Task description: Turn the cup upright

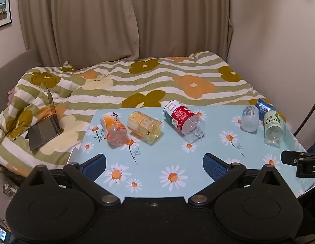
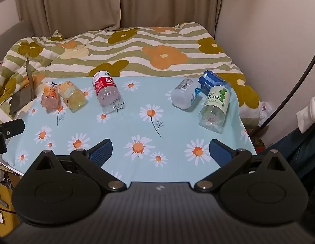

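On the table (image 2: pixel 177 134) with the daisy cloth, six cut-off bottle cups all lie on their sides, in a row along the far edge by the bed (image 2: pixel 137 46).

Near the far left corner is the orange cup (image 1: pixel 113 128), touching the yellow cup (image 1: pixel 144 126) just to its right. Next comes the red-label cup (image 1: pixel 182 119), about in the middle of the far edge. It points from the far edge toward the near edge, a bit slanted, with its clear end nearest the grippers.

Then there is a gap. Near the far right corner lie three more together: the white cup (image 2: pixel 185 93), the blue cup (image 2: pixel 213 81) behind it, and the green-label cup (image 2: pixel 215 106), which lies closest to the right edge. The green-label cup also points from far to near.

The left gripper (image 1: pixel 154 165) hangs over the near edge. Its blue pads are spread wide and hold nothing. The orange, yellow and red-label cups lie ahead of it, so it looks like the nearer one for those.

The right gripper (image 2: pixel 161 152) is also over the near edge, spread wide and holding nothing. The three cups at the far right corner lie ahead and to its right, so it looks nearer to them. Neither gripper touches a cup yet.

No cup stands up yet.
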`<state>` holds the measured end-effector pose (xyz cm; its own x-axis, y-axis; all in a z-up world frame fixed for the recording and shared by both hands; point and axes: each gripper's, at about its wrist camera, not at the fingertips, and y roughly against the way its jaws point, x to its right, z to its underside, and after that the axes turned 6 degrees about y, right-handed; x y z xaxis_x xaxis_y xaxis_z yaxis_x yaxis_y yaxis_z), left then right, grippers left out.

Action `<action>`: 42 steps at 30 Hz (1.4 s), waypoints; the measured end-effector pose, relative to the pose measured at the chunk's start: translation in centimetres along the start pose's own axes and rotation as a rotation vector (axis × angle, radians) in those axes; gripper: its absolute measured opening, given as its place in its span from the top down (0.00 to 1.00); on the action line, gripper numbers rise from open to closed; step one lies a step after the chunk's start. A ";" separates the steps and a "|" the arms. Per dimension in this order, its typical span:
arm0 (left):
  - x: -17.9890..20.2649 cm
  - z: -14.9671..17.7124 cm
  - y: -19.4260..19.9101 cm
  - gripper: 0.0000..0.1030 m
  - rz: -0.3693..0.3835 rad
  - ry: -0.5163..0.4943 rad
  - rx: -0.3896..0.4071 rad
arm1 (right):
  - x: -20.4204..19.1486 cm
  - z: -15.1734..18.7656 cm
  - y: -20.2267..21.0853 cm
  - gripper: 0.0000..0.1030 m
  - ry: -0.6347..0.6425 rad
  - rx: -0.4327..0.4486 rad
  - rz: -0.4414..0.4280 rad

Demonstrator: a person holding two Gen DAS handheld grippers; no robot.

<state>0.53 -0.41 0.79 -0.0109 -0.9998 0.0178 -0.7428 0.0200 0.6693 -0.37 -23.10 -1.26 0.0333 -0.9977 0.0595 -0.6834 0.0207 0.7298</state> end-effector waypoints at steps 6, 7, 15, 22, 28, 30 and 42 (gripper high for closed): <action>0.0 0.0 -0.3 0.00 0.001 0.005 -0.005 | -0.4 -0.6 -0.7 0.00 -0.005 -0.012 0.003; 0.0 0.0 -0.3 0.00 0.002 0.006 -0.007 | -0.5 -0.6 -0.6 0.00 -0.001 -0.010 0.005; 0.2 0.2 -0.7 0.00 0.000 0.007 -0.010 | -0.1 -0.4 -0.4 0.00 0.001 -0.011 0.010; 0.2 0.4 -0.7 0.00 -0.003 0.008 -0.011 | 0.0 -0.3 -0.4 0.00 0.001 -0.012 0.008; 0.3 0.5 -0.7 0.00 -0.013 0.005 -0.006 | 0.0 -0.4 -0.5 0.00 0.003 -0.013 0.006; 0.2 0.5 -0.7 0.00 -0.014 0.006 -0.006 | 0.0 -0.4 -0.4 0.00 0.004 -0.012 0.008; 0.4 0.4 -0.4 0.00 -0.021 0.012 -0.008 | 0.1 -0.3 -0.5 0.00 0.003 -0.013 0.008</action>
<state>0.56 -0.80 0.18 0.0122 -0.9998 0.0125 -0.7370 -0.0005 0.6759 0.19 -23.17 -1.41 0.0301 -0.9972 0.0679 -0.6740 0.0299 0.7381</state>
